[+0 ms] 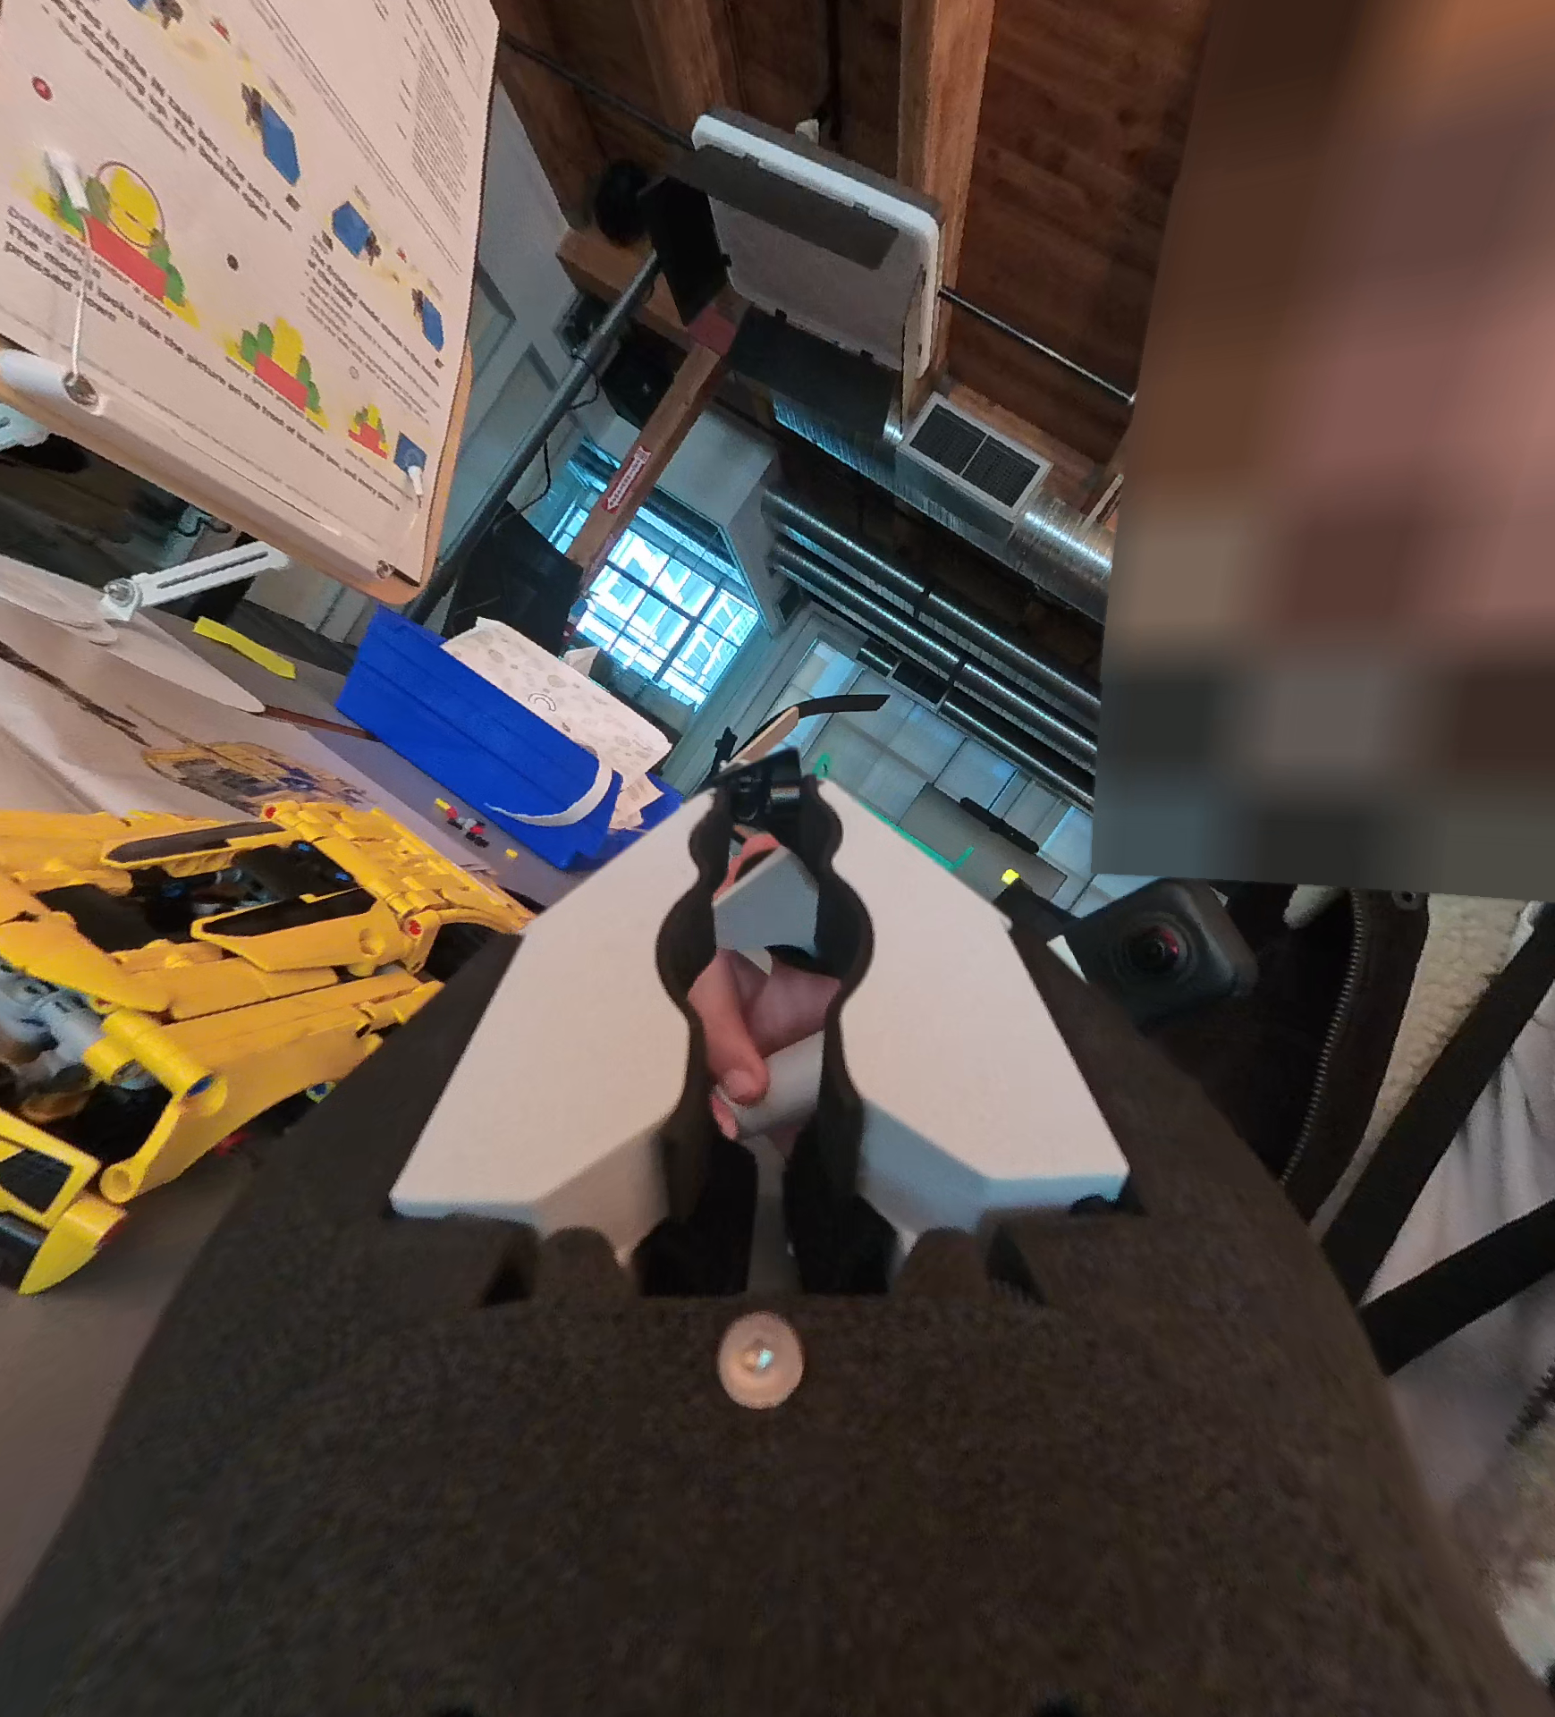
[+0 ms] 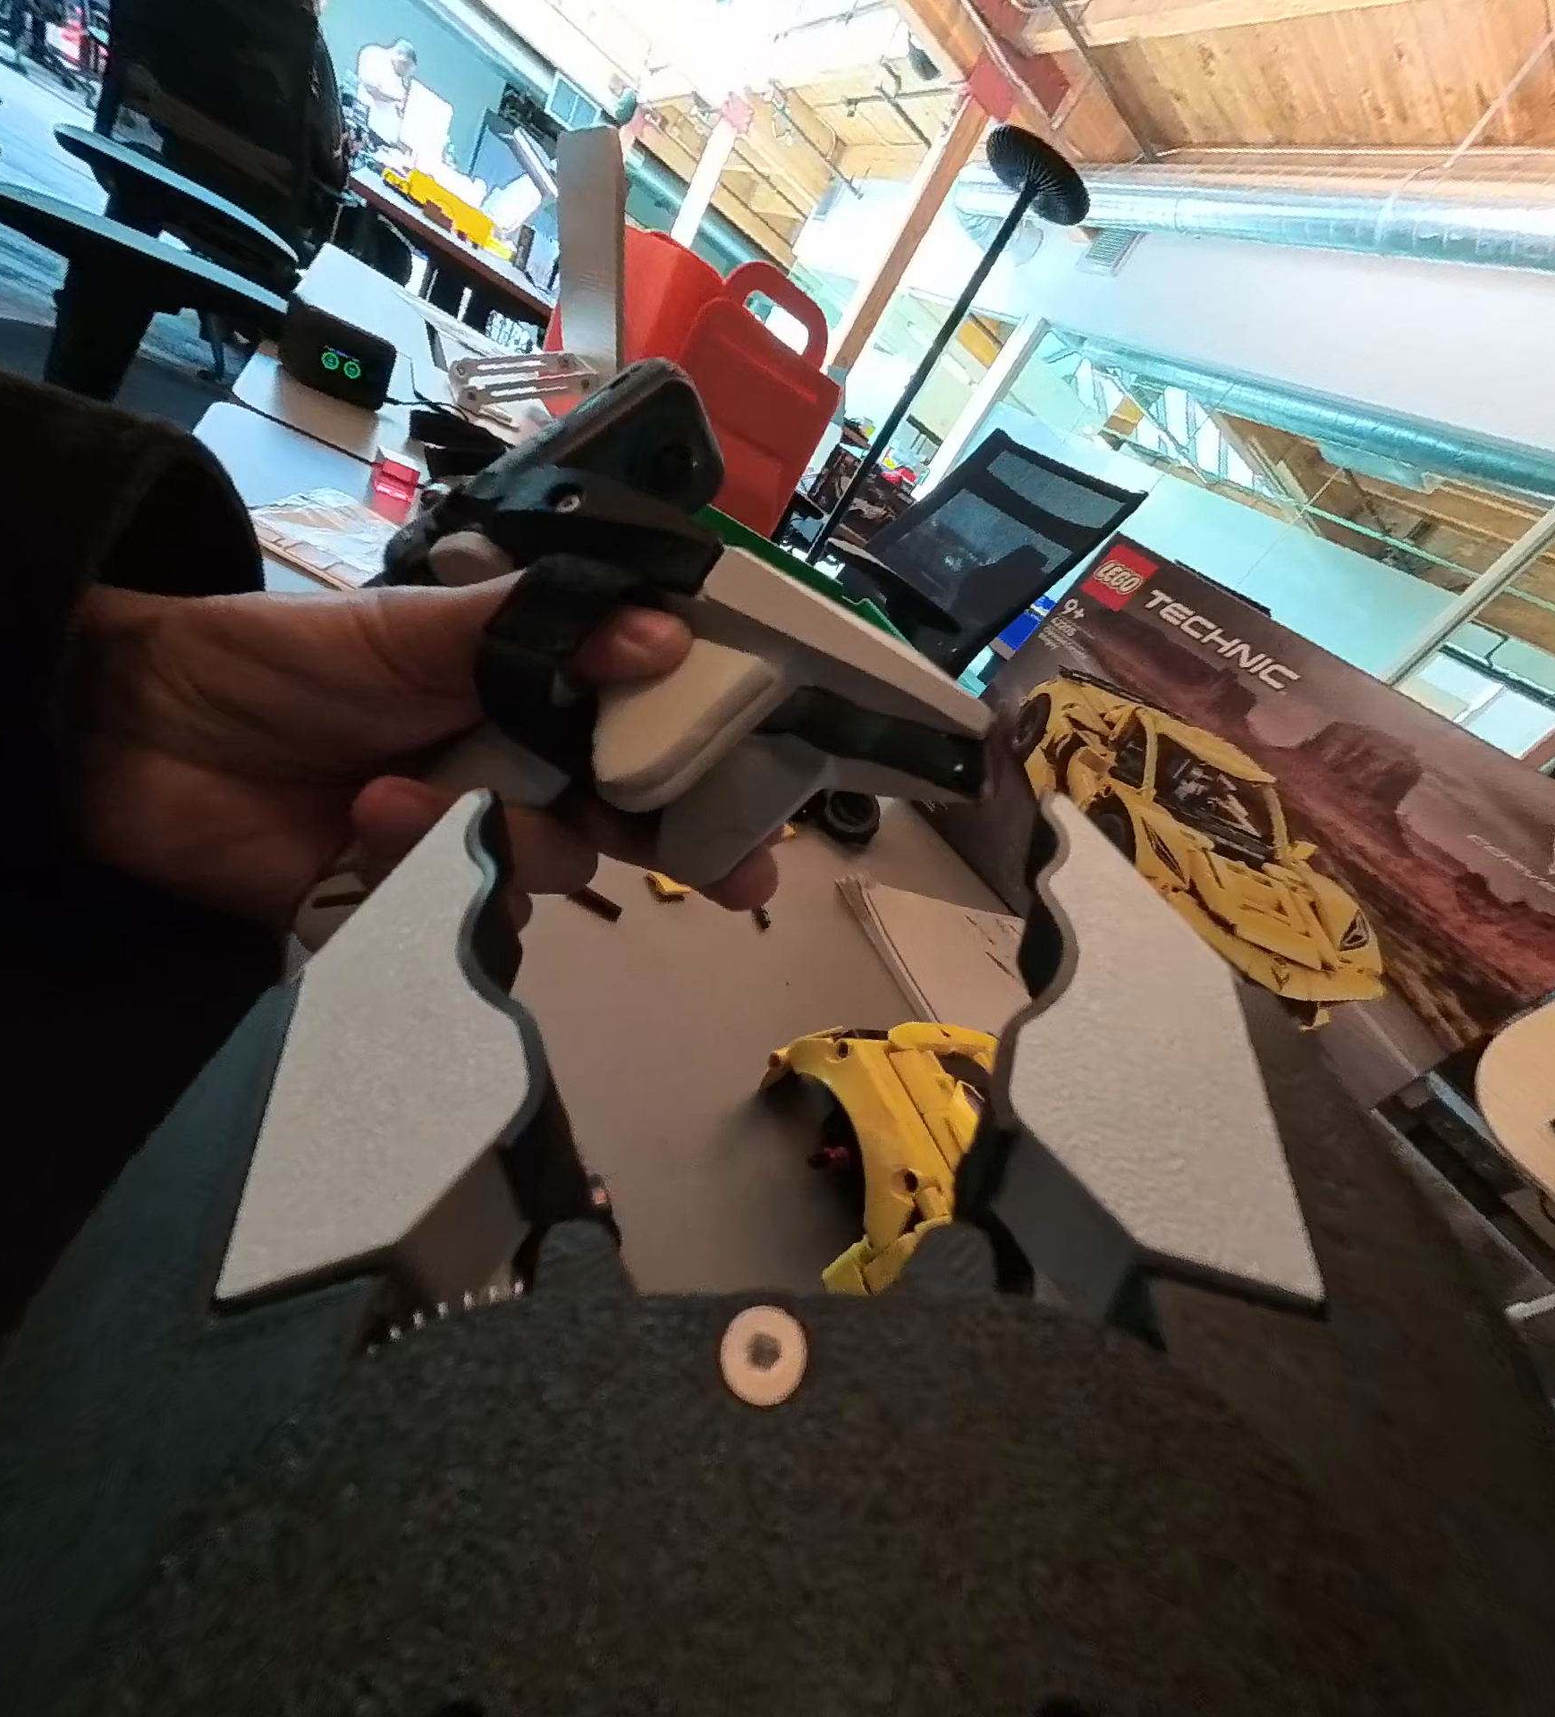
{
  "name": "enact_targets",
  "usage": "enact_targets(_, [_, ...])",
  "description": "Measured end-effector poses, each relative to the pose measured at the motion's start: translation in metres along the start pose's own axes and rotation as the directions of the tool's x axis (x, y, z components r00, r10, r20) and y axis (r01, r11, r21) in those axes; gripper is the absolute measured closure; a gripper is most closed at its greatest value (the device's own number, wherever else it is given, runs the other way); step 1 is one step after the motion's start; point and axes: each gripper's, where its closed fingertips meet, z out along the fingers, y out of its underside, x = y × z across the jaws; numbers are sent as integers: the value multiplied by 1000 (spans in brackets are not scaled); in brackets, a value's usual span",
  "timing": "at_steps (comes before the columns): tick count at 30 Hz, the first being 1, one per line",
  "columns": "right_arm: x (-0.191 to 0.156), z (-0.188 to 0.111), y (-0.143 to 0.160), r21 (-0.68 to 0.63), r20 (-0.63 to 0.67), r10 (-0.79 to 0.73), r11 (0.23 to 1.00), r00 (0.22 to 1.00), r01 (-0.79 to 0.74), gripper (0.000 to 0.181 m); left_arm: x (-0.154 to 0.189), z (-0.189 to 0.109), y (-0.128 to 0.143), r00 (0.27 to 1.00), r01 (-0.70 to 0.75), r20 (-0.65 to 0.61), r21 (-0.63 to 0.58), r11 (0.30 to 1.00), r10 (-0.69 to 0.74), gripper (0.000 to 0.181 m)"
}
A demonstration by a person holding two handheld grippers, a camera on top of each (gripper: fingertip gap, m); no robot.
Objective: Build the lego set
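Note:
A partly built yellow lego car (image 1: 151, 976) lies on the grey table, left of my left gripper (image 1: 769, 808). The left gripper is tilted up off the table and shut on a small black lego piece (image 1: 778, 780) at its fingertips. In the right wrist view the car (image 2: 894, 1115) lies below, between the wide-open, empty fingers of my right gripper (image 2: 769, 818). The left gripper (image 2: 973, 757) also shows there, held in a hand just beyond the right gripper's tips and pointing right.
An instruction sheet on a clipboard stand (image 1: 225, 232) is at the upper left, with a blue bin (image 1: 476, 734) behind the car. The lego box (image 2: 1312, 818) stands at the right, a booklet (image 2: 941, 938) and loose small parts (image 2: 666, 887) lie on the table. A red case (image 2: 736, 372) is farther back.

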Motion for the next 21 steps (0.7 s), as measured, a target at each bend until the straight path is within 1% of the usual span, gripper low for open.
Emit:
enact_targets(5, [-9, 3, 5, -28, 19, -50, 998, 999, 50, 68, 0, 2, 4, 1000, -6, 4, -22, 1000, 6, 167])
enact_targets(10, [-8, 5, 12, -58, 26, -26, 998, 999, 27, 68, 4, 3, 5, 1000, -1, -22, -24, 1000, 0, 166])
enact_targets(11, [-10, 5, 16, -77, 39, -24, 997, 999, 26, 71, 7, 3, 4, 999, 1, -39, -22, 1000, -2, 166])
enact_targets(13, [-13, 6, 22, -97, 58, -3, 995, 998, 8, 69, 8, 4, 5, 999, 2, -48, -25, 1000, -3, 166])
enact_targets(14, [-12, 5, 20, -88, 66, 23, 996, 998, -18, 73, 9, 3, 4, 998, 21, -61, -19, 1000, -22, 166])
enact_targets(15, [-12, 3, 17, -75, 92, 81, 994, 993, -74, 79, 9, 2, 2, 996, 50, -78, -6, 999, -50, 167])
enact_targets(17, [-2, -2, 13, -52, 104, 192, 981, 976, -188, 80, 9, -2, -3, 986, 117, -119, 19, 993, -114, 166])
enact_targets(18, [3, -8, 9, -33, 124, 219, 976, 968, -216, 90, 13, -3, -5, 970, 176, -173, 18, 984, -171, 167])
enact_targets(19, [7, -15, 3, -12, 165, 252, 967, 953, -254, 105, 17, -4, -4, 942, 248, -234, -2, 969, -242, 167])
enact_targets(20, [12, -21, -2, 1, 197, 289, 955, 937, -295, 112, 22, -3, 0, 903, 318, -291, -40, 947, -316, 167])
enact_targets(21, [19, -27, -6, 17, 210, 321, 943, 924, -331, 113, 28, -2, 4, 856, 377, -347, -89, 922, -384, 167])
